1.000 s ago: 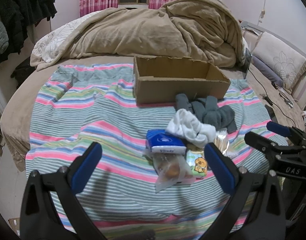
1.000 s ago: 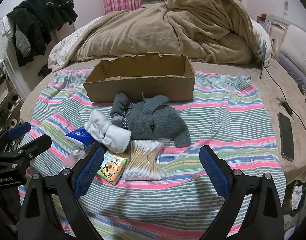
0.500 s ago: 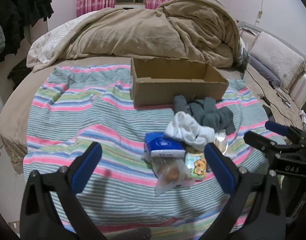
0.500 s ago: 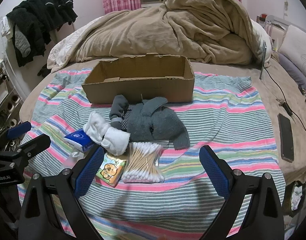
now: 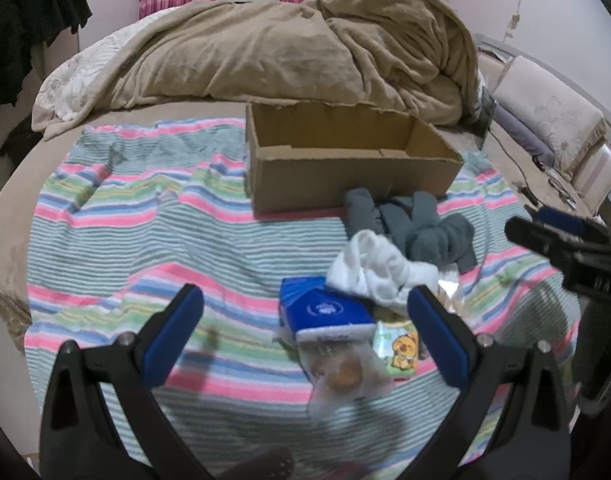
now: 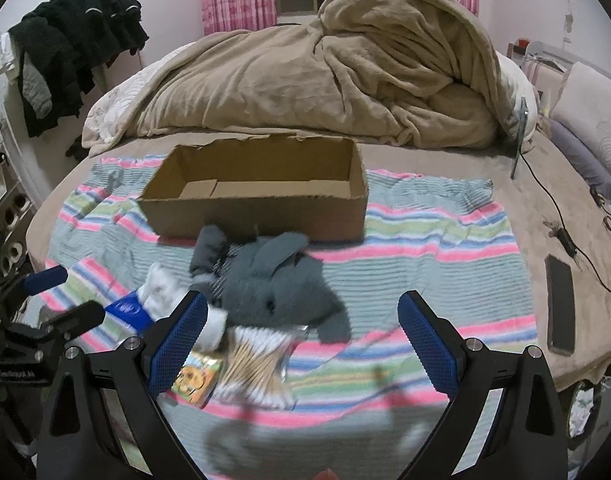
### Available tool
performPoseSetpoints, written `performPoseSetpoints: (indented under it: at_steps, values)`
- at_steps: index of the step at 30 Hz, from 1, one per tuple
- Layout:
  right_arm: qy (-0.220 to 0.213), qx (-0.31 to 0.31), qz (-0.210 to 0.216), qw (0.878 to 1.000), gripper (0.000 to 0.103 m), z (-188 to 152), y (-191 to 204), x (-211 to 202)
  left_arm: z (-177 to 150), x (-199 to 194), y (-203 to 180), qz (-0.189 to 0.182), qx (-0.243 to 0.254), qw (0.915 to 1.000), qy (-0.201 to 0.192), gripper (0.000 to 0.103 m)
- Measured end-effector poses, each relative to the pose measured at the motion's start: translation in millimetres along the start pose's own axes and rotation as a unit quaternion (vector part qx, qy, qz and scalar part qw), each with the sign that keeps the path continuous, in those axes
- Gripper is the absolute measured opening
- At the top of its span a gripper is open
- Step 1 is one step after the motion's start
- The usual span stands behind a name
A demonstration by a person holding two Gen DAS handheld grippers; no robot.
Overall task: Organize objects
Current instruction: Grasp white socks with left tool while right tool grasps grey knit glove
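While both grippers hover above the striped blanket (image 5: 117, 248), neither holds anything: the left gripper (image 5: 305, 334) has its jaws spread wide, and the right gripper (image 6: 303, 338) likewise stands released. An open cardboard box (image 6: 257, 196) sits on the blanket toward the heaped beige duvet (image 6: 325, 80), its inside bare in both views. Just in front of the box lie grey socks (image 6: 277, 280), touching its near wall or very nearly so. White socks (image 5: 379, 268) lie beside them, resting partly on a blue tissue pack (image 5: 325, 314). Below the pack lies a clear bag (image 5: 345, 376) with something brown inside, and next to it a small cartoon packet (image 5: 401, 350). A bag of cotton swabs (image 6: 259, 364) lies against the grey socks' near edge, between the right gripper's fingers in the right view. At the bed's right edge rest a dark phone (image 6: 561, 304) and a cable (image 6: 561, 216). Dark clothes (image 6: 73, 44) hang at the far left.
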State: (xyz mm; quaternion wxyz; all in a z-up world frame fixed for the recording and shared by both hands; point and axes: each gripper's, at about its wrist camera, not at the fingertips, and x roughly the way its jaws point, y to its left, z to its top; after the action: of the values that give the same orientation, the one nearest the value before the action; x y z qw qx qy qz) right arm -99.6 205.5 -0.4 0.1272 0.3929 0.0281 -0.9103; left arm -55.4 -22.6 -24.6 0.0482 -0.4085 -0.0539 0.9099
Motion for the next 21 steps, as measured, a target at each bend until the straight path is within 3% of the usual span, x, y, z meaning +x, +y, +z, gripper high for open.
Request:
performPoseSetpoints:
  at_steps: [6,13,17,21]
  values:
    - [0.032,-0.009,-0.009,0.999,0.099,10,-9,38,8,19,-7,-0.020,0.016,0.9997,0.007,0.102]
    - [0.072,-0.004,0.020,0.997,0.097,8,-10,79,13,45,-25,-0.051,0.028,0.9979,0.030,0.100]
    - [0.077,0.000,0.040,0.996,0.097,10,-11,87,13,58,-28,-0.060,0.022,0.9970,0.042,0.090]
    - [0.090,-0.001,0.062,0.994,0.086,6,-8,96,11,64,-31,-0.075,0.021,0.9957,0.050,0.080]
